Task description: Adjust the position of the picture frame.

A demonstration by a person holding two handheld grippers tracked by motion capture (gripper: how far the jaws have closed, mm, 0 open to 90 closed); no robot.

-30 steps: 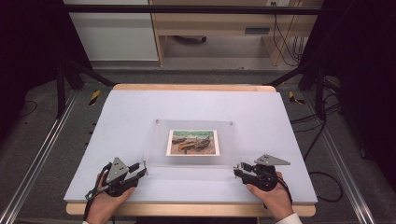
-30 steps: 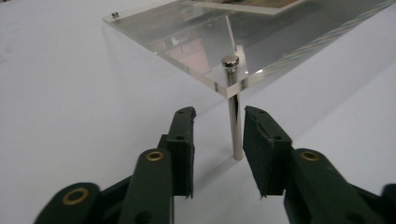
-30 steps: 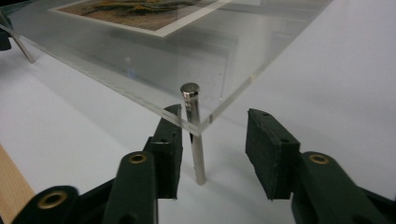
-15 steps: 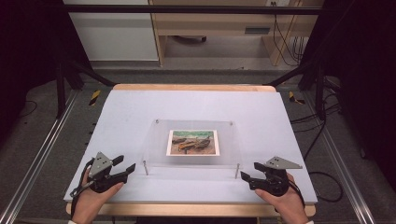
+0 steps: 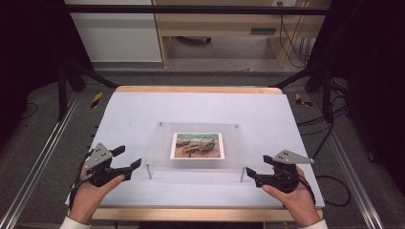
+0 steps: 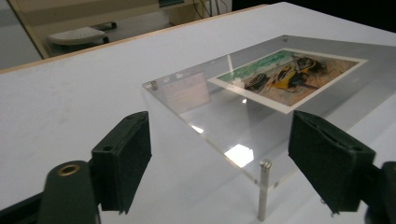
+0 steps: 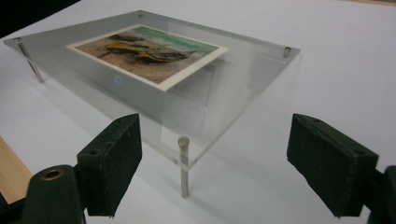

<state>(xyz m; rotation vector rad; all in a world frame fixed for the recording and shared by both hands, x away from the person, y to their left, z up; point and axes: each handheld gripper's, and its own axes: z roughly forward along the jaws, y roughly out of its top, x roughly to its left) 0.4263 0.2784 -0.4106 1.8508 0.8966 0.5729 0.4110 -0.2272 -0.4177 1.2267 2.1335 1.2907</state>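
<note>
now clear frame (image 5: 199, 150) between left gripper (image 5: 128, 159), right gripper (image 5: 254, 170)

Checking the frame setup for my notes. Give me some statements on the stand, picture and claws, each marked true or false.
1. The clear acrylic stand rests on metal legs. True.
2. The picture lies flat within the clear panel. True.
3. The left claw grips a corner of the stand. False: its jaws, just opened, stand apart beside the corner, touching nothing.
4. The right claw holds the picture. False: it is open and empty, near the stand's front right leg.
5. The stand sits on a white table. True.
</note>
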